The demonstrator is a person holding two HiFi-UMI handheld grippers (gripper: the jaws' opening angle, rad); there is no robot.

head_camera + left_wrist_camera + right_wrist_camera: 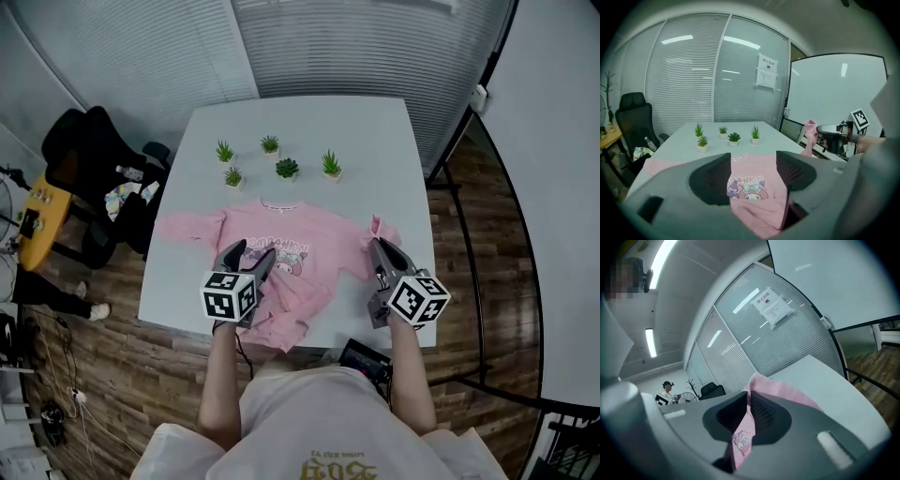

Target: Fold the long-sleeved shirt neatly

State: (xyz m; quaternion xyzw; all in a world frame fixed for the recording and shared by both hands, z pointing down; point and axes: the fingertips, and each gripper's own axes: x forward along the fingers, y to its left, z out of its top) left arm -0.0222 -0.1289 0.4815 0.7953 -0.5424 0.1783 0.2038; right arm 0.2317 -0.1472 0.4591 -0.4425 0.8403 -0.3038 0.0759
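Observation:
A pink long-sleeved shirt (291, 246) with a cartoon print lies front up on the white table (375, 131). Its lower hem is rumpled near the table's front edge. My right gripper (380, 248) is shut on the shirt's right sleeve (382, 228) and holds the pink cloth (778, 387) up off the table; the fabric runs between its jaws (749, 411). My left gripper (246, 258) hovers over the shirt's lower left part, jaws apart, with the print (750, 187) showing between them (753, 173). The other sleeve (183, 227) lies flat to the left.
Several small potted plants (281, 164) stand in a row behind the shirt's collar. A black office chair (94, 150) and a yellow stand (42, 211) sit left of the table. A whiteboard (834, 89) is at the right. A person (668, 392) stands far off.

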